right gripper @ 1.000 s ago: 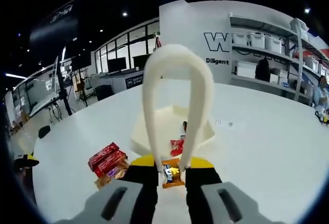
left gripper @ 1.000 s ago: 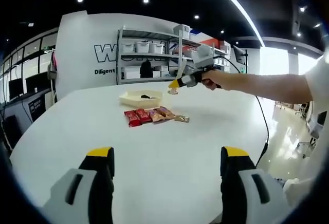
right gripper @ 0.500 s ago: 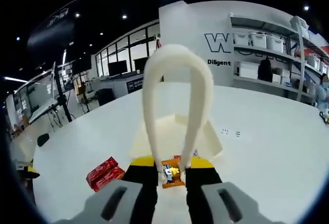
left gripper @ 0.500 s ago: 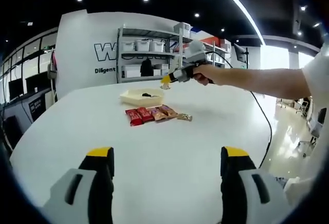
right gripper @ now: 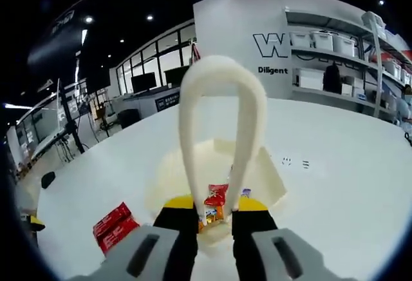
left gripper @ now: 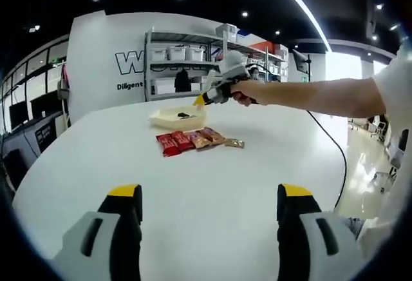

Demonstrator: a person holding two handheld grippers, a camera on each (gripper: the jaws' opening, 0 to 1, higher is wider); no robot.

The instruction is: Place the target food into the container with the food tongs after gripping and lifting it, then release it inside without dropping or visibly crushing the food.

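Cream food tongs (right gripper: 219,78) are squeezed between my right gripper's (right gripper: 214,205) jaws. Their tips pinch a small orange snack packet (right gripper: 211,214), held just above the cream container (right gripper: 267,171). A red packet (right gripper: 217,194) lies inside that container. In the left gripper view the right gripper (left gripper: 215,94) hangs over the container (left gripper: 168,122) at the far side of the white table. A row of wrapped snack bars (left gripper: 193,140) lies in front of the container. My left gripper (left gripper: 210,197) stands open over the near table, nothing between its jaws.
Red snack bars (right gripper: 112,222) lie left of the container. A person's arm (left gripper: 309,97) reaches in from the right, and a black cable (left gripper: 335,158) hangs from it over the table's right edge. Shelves with bins (left gripper: 187,68) stand behind the table.
The right gripper has carried the orange packet forward, from beside the snack row to over the container. The left gripper has stayed open and still.
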